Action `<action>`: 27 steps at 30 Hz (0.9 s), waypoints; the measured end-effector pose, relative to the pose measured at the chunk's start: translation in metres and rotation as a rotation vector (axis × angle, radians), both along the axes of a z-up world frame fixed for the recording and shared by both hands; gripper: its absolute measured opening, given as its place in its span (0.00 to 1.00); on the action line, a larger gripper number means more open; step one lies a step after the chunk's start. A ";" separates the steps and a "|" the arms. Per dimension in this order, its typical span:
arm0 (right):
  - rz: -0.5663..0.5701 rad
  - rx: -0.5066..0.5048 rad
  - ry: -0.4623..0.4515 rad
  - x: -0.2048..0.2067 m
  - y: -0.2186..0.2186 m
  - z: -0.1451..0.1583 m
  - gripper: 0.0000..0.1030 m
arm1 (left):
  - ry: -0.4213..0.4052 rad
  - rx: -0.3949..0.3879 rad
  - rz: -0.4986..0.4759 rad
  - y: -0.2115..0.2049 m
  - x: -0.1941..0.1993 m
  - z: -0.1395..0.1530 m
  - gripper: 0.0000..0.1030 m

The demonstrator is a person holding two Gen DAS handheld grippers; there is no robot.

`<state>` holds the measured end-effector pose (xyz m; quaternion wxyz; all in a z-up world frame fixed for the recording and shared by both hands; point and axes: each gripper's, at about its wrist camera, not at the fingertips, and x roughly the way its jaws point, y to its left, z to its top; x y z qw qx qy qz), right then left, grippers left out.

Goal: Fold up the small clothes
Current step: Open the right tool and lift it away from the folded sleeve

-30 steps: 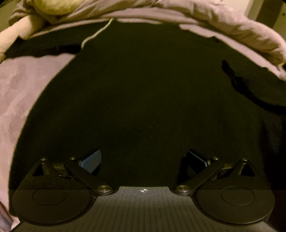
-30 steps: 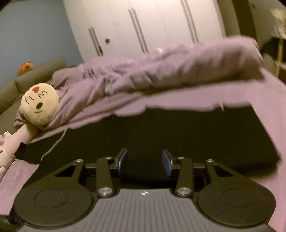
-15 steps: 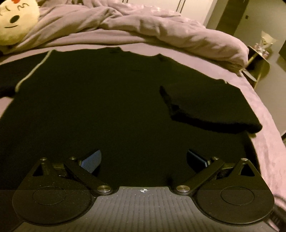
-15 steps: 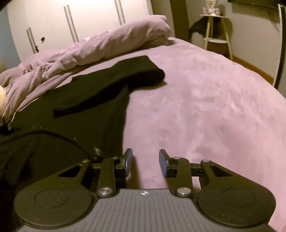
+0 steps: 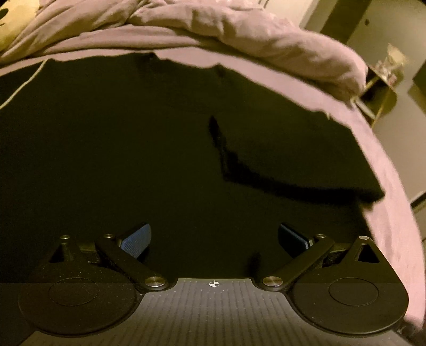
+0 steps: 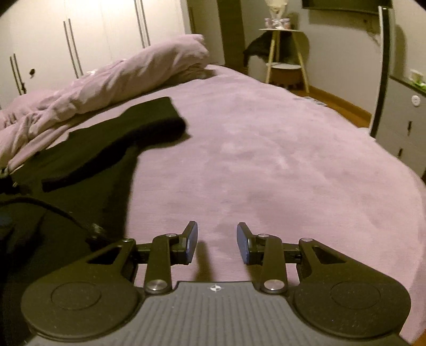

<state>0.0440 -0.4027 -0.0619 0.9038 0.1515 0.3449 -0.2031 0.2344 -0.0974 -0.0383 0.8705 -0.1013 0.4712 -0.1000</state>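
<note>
A black sweater (image 5: 133,149) lies spread flat on the purple bed, and its right sleeve (image 5: 287,159) is folded in across the body. My left gripper (image 5: 214,239) hovers over the sweater's lower part, jaws wide open and nothing between them. In the right wrist view the sweater (image 6: 87,159) lies to the left with its folded sleeve (image 6: 127,127) on top. My right gripper (image 6: 217,242) hangs over bare bedcover just right of the sweater's side edge. Its jaws are partly open and hold nothing.
A rumpled purple duvet (image 6: 111,77) is bunched along the far side of the bed (image 6: 266,159). A yellow plush toy (image 5: 13,21) shows at the top left. A small round side table (image 6: 285,58) and a grey drawer unit (image 6: 407,127) stand past the bed's edge.
Both views swung right. The right gripper left the sweater's middle, now sits over bare bedcover beside its edge, and narrowed slightly. The left gripper drew closer to the sweater's right side.
</note>
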 end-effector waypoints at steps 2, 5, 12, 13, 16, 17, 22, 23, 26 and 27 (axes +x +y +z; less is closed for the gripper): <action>-0.020 -0.016 -0.002 -0.011 -0.010 0.003 0.32 | 0.012 0.010 0.000 0.002 -0.014 -0.006 1.00; -0.056 -0.043 -0.015 -0.030 -0.025 0.012 0.32 | 0.022 0.017 0.021 0.008 -0.036 -0.011 1.00; -0.080 -0.084 -0.030 -0.073 -0.044 0.035 0.32 | 0.015 0.056 0.051 0.020 -0.077 0.000 1.00; -0.062 -0.092 -0.026 -0.076 -0.041 0.036 0.32 | 0.013 0.059 0.059 0.022 -0.081 0.002 1.00; -0.001 -0.119 -0.015 -0.078 -0.025 0.039 0.32 | -0.002 0.087 0.071 0.029 -0.094 0.008 1.00; 0.016 -0.118 -0.015 -0.077 -0.019 0.039 0.32 | -0.010 0.102 0.076 0.032 -0.097 0.010 1.00; 0.127 -0.090 -0.047 -0.056 0.021 0.045 0.32 | -0.042 0.182 0.110 0.062 -0.110 0.018 1.00; 0.156 -0.097 -0.052 -0.050 0.031 0.046 0.32 | -0.043 0.192 0.125 0.069 -0.109 0.019 1.00; 0.249 -0.134 -0.064 -0.026 0.061 0.047 0.32 | -0.028 0.228 0.184 0.096 -0.102 0.018 1.00; 0.277 -0.147 -0.061 -0.015 0.071 0.045 0.32 | -0.026 0.227 0.201 0.105 -0.100 0.018 1.00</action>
